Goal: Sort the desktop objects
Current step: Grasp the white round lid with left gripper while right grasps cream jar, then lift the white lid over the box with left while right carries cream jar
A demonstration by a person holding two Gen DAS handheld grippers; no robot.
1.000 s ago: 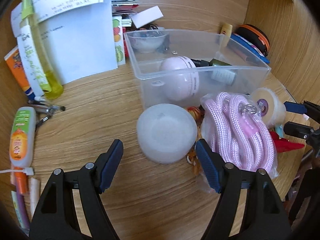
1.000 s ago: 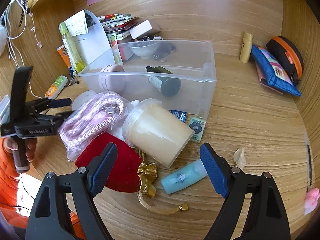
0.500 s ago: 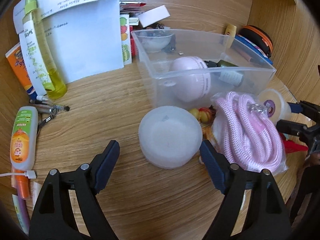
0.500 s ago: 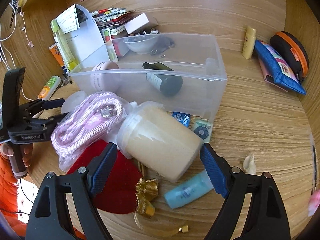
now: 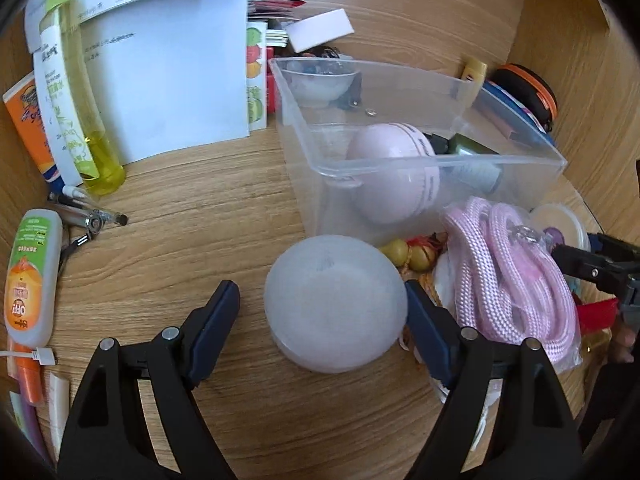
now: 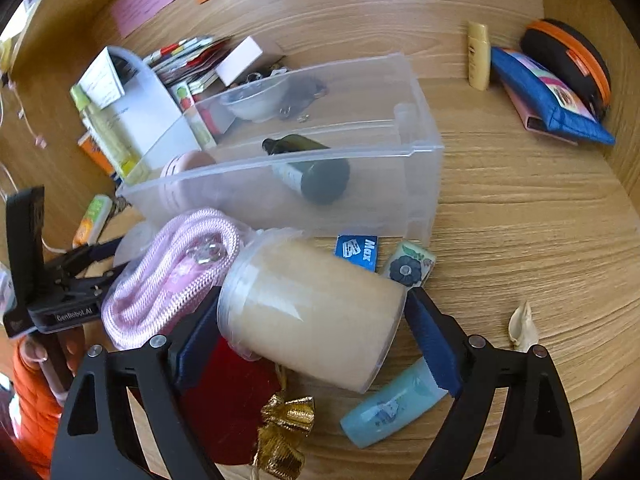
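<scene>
1. The left gripper is wide open, holding nothing, with the frosted lid sitting on the counter between its fingers; the right-hand finger looks to be at the lid's edge, the other stands a little apart.
2. The right gripper is also wide open around the cream jar, which lies on its side between the fingers. I cannot tell whether the pads touch it yet.
3. Risk, left: the lid is low and domed, so a pinch high on its curve could squirt it out, likely into the pink rope just off the right-hand finger.
4. Risk, right: the jar is round and smooth-walled, so it may roll or twist as the fingers close. The left-hand finger sits close against the rope bag and the red pouch, and could catch either.
5. Both tools work close together in front of the bin; they could collide when lifting.
6. Readable writing: "Max" on the blue packet beyond the jar, "OFF!" on the orange-green bottle far left of the left fingers, and "GenRobot.AI" on the left tool as seen from the right wrist. The sheet's print is too small.
</scene>
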